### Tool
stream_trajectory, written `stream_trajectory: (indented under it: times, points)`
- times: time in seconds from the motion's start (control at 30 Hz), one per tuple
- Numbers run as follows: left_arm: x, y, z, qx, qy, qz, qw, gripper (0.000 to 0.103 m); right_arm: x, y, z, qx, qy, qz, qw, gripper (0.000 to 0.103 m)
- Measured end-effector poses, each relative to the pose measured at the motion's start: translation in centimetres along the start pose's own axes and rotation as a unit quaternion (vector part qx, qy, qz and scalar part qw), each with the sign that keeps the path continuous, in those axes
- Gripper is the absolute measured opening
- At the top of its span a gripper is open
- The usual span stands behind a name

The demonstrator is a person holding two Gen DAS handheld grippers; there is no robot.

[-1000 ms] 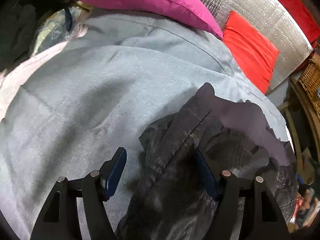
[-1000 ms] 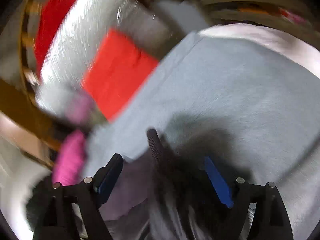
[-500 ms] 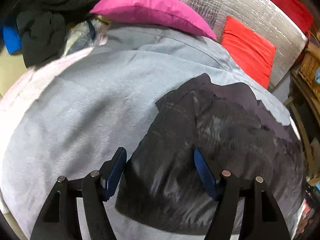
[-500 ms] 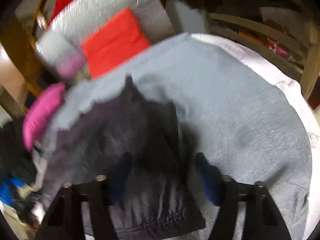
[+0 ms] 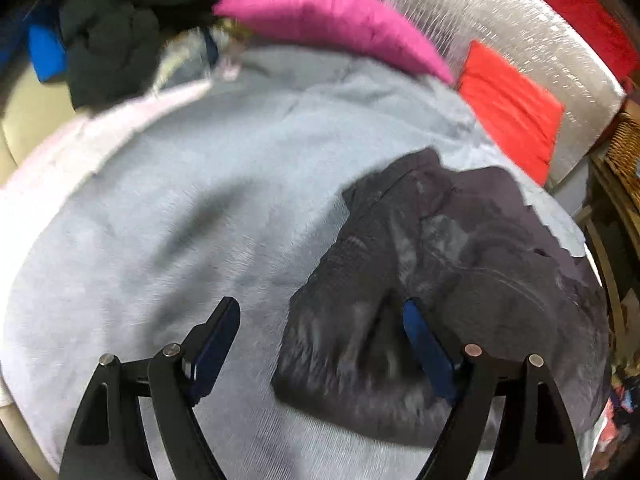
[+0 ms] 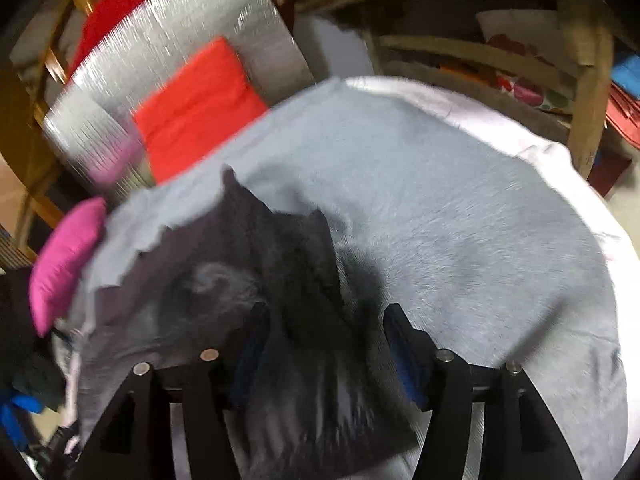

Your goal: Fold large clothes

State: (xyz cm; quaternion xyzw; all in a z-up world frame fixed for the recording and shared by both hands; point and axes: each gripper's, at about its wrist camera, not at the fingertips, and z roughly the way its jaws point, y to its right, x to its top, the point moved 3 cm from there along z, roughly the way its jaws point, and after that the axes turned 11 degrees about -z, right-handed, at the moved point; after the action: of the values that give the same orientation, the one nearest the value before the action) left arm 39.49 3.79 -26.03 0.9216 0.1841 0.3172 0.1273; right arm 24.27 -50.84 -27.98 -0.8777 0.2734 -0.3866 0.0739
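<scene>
A dark grey garment lies spread and creased on the pale grey blanket, toward its right side. My left gripper hovers over the garment's near left edge with its jaws opening wide. One finger is over the blanket and the other over the cloth, and nothing is pinched. The right wrist view is blurred. There the same garment lies flat on the blanket. My right gripper is above the garment's near edge. Its jaws are opening, with cloth under the gap and not pressed by the pads.
A pink pillow and a red cushion sit at the blanket's far side against a silver foil panel. A dark clothes pile is at the far left. A wicker basket and wooden shelves stand to the right.
The garment was bunched up between the fingers a second ago and now lies spread on the blanket. Both grippers have drawn back from it, and the left jaws stand wider.
</scene>
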Motion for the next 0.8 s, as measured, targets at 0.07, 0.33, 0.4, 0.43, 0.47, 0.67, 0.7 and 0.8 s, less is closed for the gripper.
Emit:
stream_trajectory:
  times: [0.07,0.33,0.4,0.43,0.47,0.67,0.7,0.8]
  points:
    - [-0.5,0.1,-1.9,-0.017,0.027,0.006,0.9995,0.085,-0.5,0.3,-2.1,0.029,0.019,0.017,0.999,0.063]
    - [-3.7,2.3,-4.5,-0.062,0.035,0.054,0.9960,0.085,-3.1,-3.1,-5.0,0.177,-0.009,0.021,0.984,0.064]
    - [-4.6,2.3,-3.6,-0.072,-0.002,0.044,0.9964,0.085,-4.9,-3.8,-3.8,0.217,-0.062,0.039,0.973,0.064]
    - [-4.9,2.4,-3.3,-0.074,-0.015,0.038,0.9964,0.085,-5.8,-4.1,-2.8,0.231,-0.089,0.050,0.967,0.064]
    - [-5.1,2.1,-2.6,-0.080,-0.039,0.022,0.9958,0.085,-6.5,-4.4,-2.2,0.240,-0.109,0.057,0.963,0.064]
    - [-5.5,0.8,-0.4,-0.104,-0.111,-0.065,0.9862,0.085,-9.2,-5.5,0.6,0.271,-0.171,0.114,0.940,0.064]
    - [-5.7,0.8,-0.1,-0.102,-0.114,-0.072,0.9856,0.085,-9.5,-5.3,1.1,0.270,-0.172,0.128,0.938,0.064]
    - [-5.2,1.0,0.5,-0.094,-0.106,-0.080,0.9867,0.085,-9.5,-4.3,2.4,0.253,-0.157,0.165,0.940,0.065]
